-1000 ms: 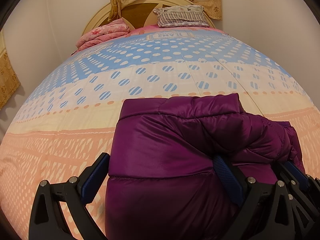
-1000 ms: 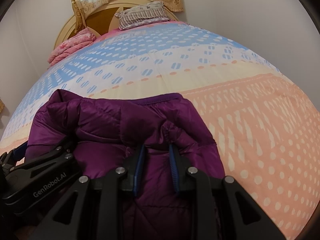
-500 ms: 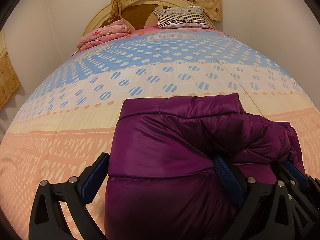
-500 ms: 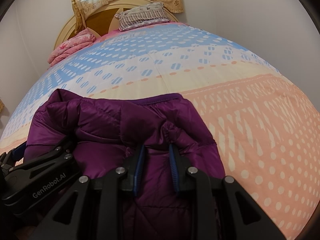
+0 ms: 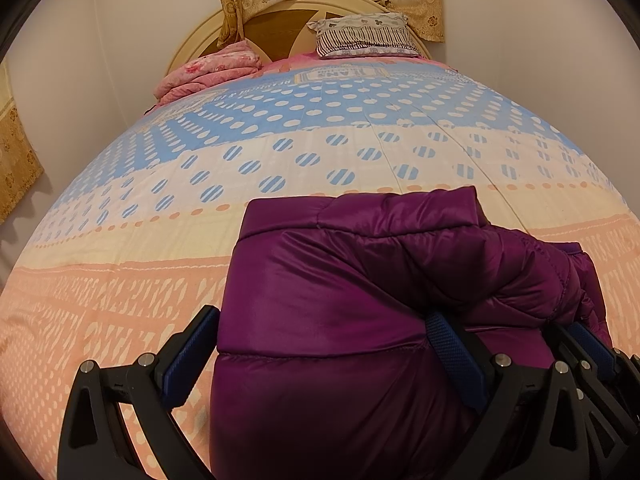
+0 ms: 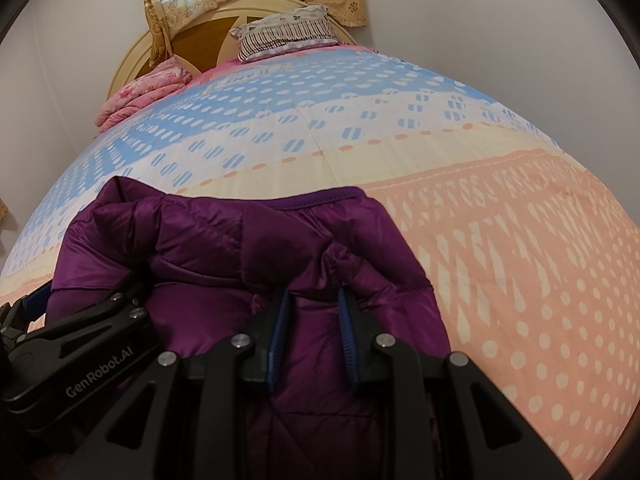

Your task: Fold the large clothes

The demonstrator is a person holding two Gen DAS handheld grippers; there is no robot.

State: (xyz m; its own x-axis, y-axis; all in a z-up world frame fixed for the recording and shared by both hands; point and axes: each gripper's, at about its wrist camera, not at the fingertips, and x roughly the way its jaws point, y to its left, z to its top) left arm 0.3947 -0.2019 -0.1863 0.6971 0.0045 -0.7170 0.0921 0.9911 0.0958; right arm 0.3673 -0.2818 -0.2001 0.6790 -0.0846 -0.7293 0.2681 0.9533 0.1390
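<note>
On the spotted bedspread (image 5: 320, 152), near its foot, lies the folded purple puffer jacket (image 5: 340, 300). The left gripper (image 5: 320, 332) stands spread wide, one finger at each side of the bundle's left part. To its right, the right gripper (image 6: 312, 316) is clenched on a puffy fold of jacket.

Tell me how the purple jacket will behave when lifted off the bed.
The purple jacket looks puffy and quilted, so probably light for its bulk. Its shiny shell may slip between the pads. It bunches around the right hand-held gripper, so it would likely sag and unfold.
</note>
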